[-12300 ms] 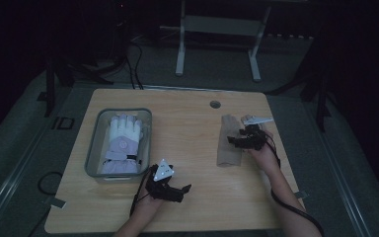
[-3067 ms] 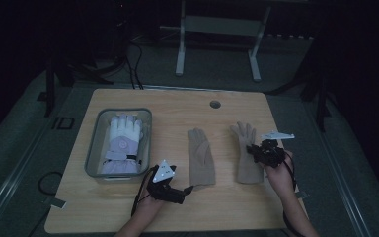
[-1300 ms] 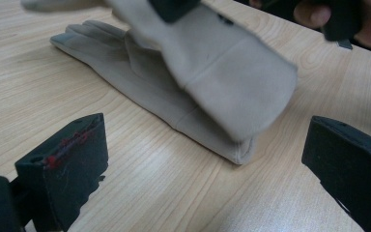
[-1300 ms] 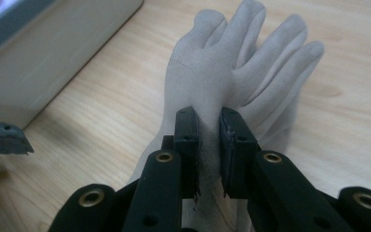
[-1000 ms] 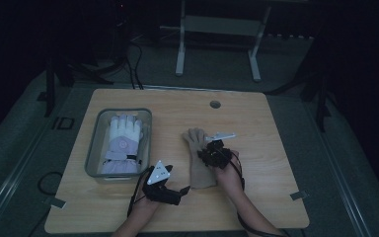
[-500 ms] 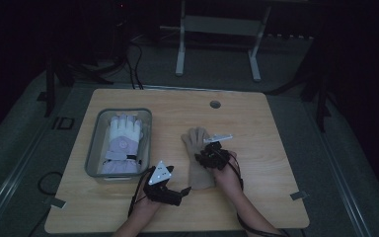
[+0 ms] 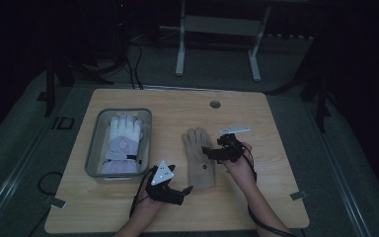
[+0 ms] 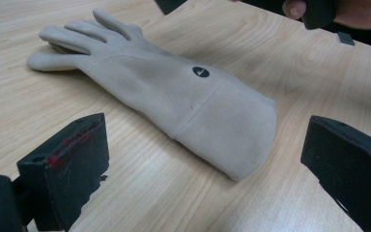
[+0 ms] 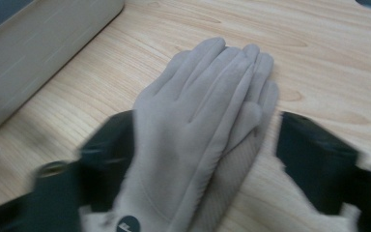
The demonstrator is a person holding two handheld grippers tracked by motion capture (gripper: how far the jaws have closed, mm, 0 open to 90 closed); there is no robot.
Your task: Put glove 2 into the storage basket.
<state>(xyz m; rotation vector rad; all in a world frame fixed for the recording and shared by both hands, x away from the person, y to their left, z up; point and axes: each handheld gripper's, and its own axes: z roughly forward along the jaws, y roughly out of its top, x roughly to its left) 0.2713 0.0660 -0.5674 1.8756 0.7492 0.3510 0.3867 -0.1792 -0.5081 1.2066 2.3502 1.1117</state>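
Apparently two stacked beige gloves [image 7: 199,158], one white glove [image 7: 123,140] in one tray [image 7: 93,153]; both grippers' fingers open, the right's just widened.

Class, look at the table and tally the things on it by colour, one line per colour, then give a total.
Beige gloves, stacked one on the other: 2
White and lilac glove in the tray: 1
Grey tray: 1
Total: 4

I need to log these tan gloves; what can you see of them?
The tan gloves look like soft suede-like fabric, stacked one atop the other, flat on the wooden table, fingers pointing away from the person, cuffs nearer. A small dark round logo marks the top glove's back. The lower one shows a ribbed surface. Nothing grips them.
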